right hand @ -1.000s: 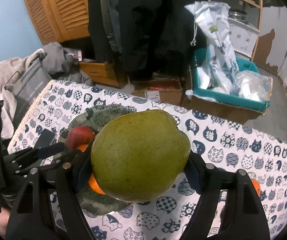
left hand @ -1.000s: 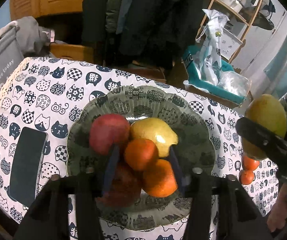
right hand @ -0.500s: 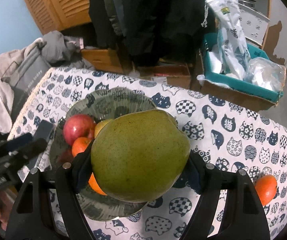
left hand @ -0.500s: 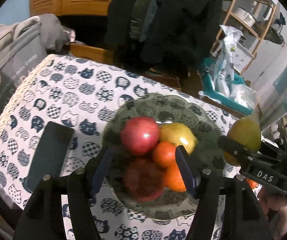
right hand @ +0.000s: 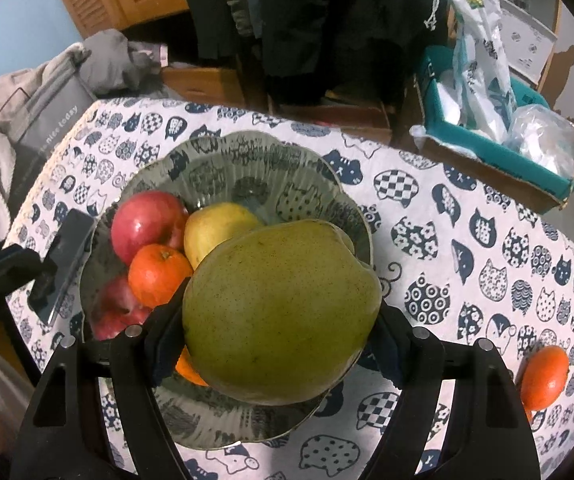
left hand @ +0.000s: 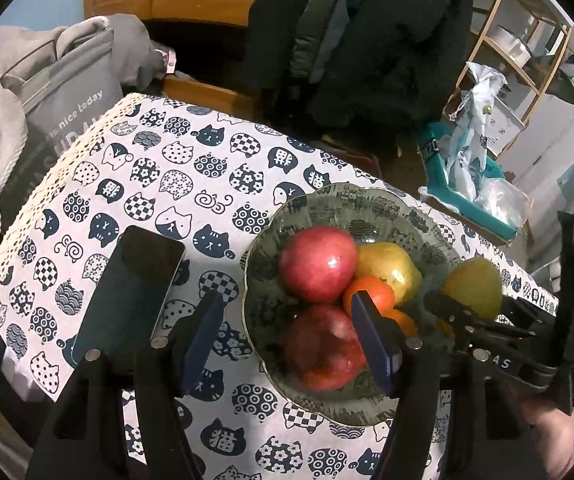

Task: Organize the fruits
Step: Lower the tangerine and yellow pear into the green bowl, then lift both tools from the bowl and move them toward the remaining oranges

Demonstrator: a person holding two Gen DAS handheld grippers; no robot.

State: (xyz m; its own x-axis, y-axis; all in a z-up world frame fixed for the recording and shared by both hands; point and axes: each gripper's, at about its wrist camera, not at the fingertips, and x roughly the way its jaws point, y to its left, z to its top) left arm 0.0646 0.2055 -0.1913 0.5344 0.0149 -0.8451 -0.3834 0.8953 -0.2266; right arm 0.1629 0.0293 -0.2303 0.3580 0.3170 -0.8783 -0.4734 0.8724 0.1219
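A glass plate (right hand: 271,168) (left hand: 327,208) on the cat-print cloth holds two red apples (right hand: 147,224) (left hand: 317,264), a yellow pear (right hand: 215,224) and oranges (right hand: 159,274). My right gripper (right hand: 279,340) is shut on a large green pear (right hand: 283,312) and holds it over the plate's near right part; the green pear also shows in the left wrist view (left hand: 475,288). My left gripper (left hand: 287,332) is open and empty, above the plate's left rim. One orange (right hand: 545,376) lies on the cloth at the right.
A black phone (left hand: 127,296) lies on the cloth left of the plate. A grey bag (left hand: 59,116) and clothes sit beyond the table's left edge. A teal box (right hand: 499,140) with plastic bags stands behind the table.
My left gripper has drawn back and to the left, off the piled fruit. My right gripper has carried the green pear in over the plate.
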